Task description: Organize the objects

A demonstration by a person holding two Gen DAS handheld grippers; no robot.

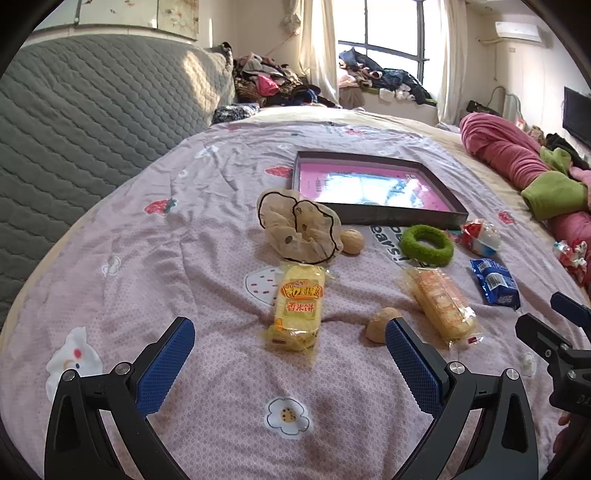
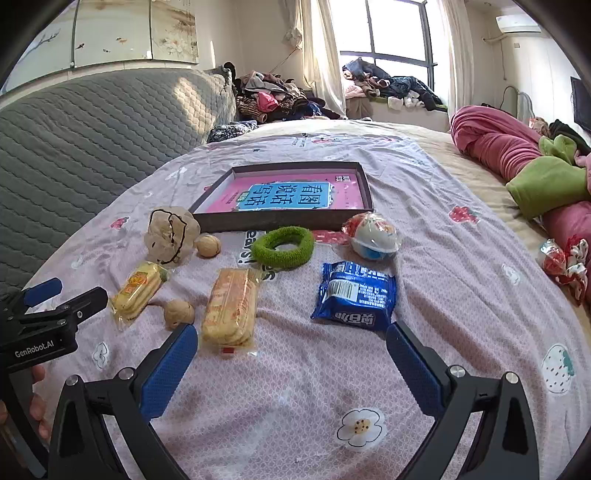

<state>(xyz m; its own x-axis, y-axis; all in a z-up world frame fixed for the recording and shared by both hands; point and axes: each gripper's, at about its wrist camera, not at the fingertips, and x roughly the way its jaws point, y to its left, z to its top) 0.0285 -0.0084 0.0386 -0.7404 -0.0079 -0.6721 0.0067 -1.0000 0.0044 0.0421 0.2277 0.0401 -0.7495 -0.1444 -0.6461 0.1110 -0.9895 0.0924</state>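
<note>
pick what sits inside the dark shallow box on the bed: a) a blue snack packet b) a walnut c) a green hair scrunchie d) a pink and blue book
d: the dark shallow box holds only the pink and blue book, while the green scrunchie, the walnuts and the blue snack packet lie outside it on the bedspread.

Upper left of the frame: grey quilted headboard (image 1: 85, 122), sunlit along its top. Above it, pale painted wall panels (image 2: 122, 33). Top centre: cream curtains (image 1: 317, 48) framing a bright window (image 2: 391, 29), heaps of clothes (image 1: 269, 81) piled beneath, more on the sill (image 2: 391, 86). Upper right: wall air conditioner (image 1: 517, 31), dark television (image 1: 576, 114). Right edge: rolled pink blanket (image 2: 495, 144), green fabric (image 2: 543, 184) tucked against it.
</note>
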